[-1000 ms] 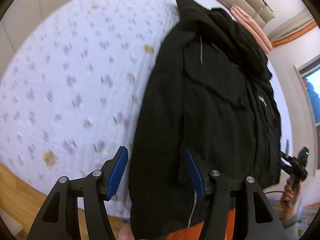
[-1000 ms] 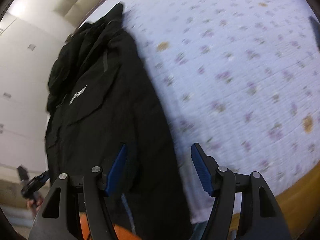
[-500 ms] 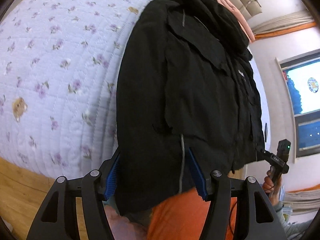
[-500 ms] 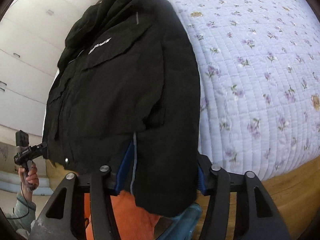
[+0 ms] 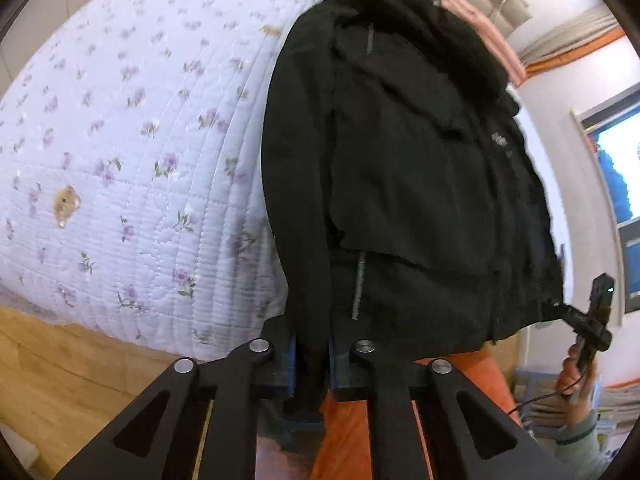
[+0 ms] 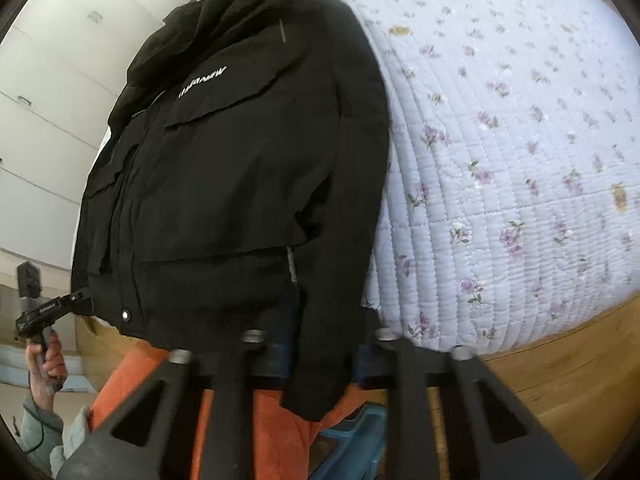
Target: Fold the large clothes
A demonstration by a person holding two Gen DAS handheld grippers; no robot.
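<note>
Black jacket (image 5: 420, 184) lying front-up across the bed (image 5: 120, 168), its hem hanging over the near edge, hood end toward the far side. Spread flat on a quilt (image 6: 520, 152) printed with small purple flowers, with a wooden bed frame (image 6: 560, 360) showing below the quilt's edge.

Left tool (image 5: 312, 360) narrowed onto the jacket's left sleeve cuff (image 5: 308, 376), black fabric pinched between the two blue pads (image 5: 289, 364). Sleeve running straight up from the grip along the jacket's side, lying beside the body panel and touching it.

Right tool (image 6: 320, 360) closed in around the right sleeve cuff (image 6: 320, 384) in the same way, though blurred here, so pad contact probably but not clearly seen. Cuff end drooping below the fingers, over something orange (image 6: 276, 432) and a blue object (image 6: 352, 440) underneath.

Seen from the left wrist: right tool (image 5: 576, 316) at the far hem corner, gripped in the right hand (image 5: 576, 376), apparently against the fabric edge. Seen from the right wrist: left tool (image 6: 60, 304) likewise at the opposite hem corner, held by the left hand (image 6: 44, 360).

White lettering (image 6: 202, 81) across the chest, a flap pocket below it, a snap (image 6: 126, 314) near the hem. Pink cloth (image 5: 484, 36) beyond the hood by the headboard. Pale cupboard doors (image 6: 52, 92) off to one side, a window (image 5: 616, 168) on the other
</note>
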